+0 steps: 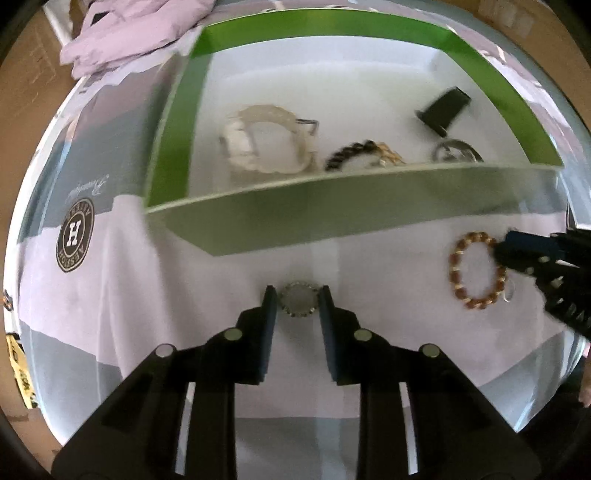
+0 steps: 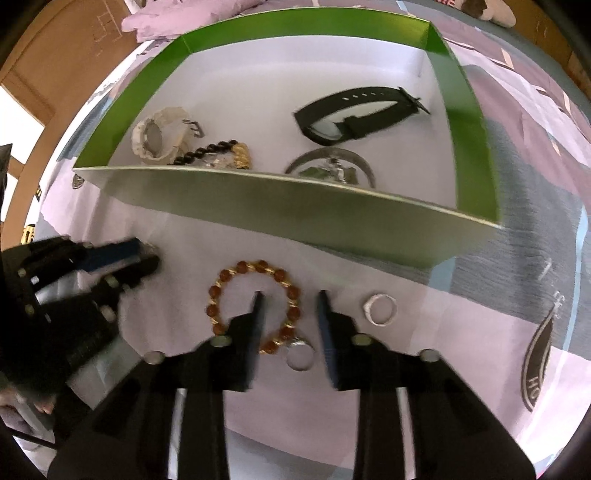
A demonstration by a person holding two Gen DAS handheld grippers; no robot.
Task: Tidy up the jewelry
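Note:
My left gripper (image 1: pixel 297 295) points down at the lilac cloth. Its pads sit against both sides of a small round silver piece with a studded rim (image 1: pixel 297 308). A brown and gold bead bracelet (image 2: pixel 255 306) lies in front of the green box (image 2: pixel 258 206). My right gripper (image 2: pixel 290 295) straddles the bracelet's right side, one finger inside the loop and one outside, and the pads stand clear of the beads. In the left wrist view the right gripper (image 1: pixel 506 251) reaches the bracelet (image 1: pixel 476 273) from the right. The left gripper (image 2: pixel 153 254) shows at the left of the right wrist view.
The green box (image 1: pixel 332 218) has a white floor holding a white watch (image 1: pixel 266 138), a black and gold bead bracelet (image 2: pixel 214 153), a black strap watch (image 2: pixel 354 114) and a silver round piece (image 2: pixel 328 166). Two silver rings (image 2: pixel 380 309) (image 2: pixel 300 357) lie on the cloth. Folded lilac fabric (image 1: pixel 129 33) lies behind.

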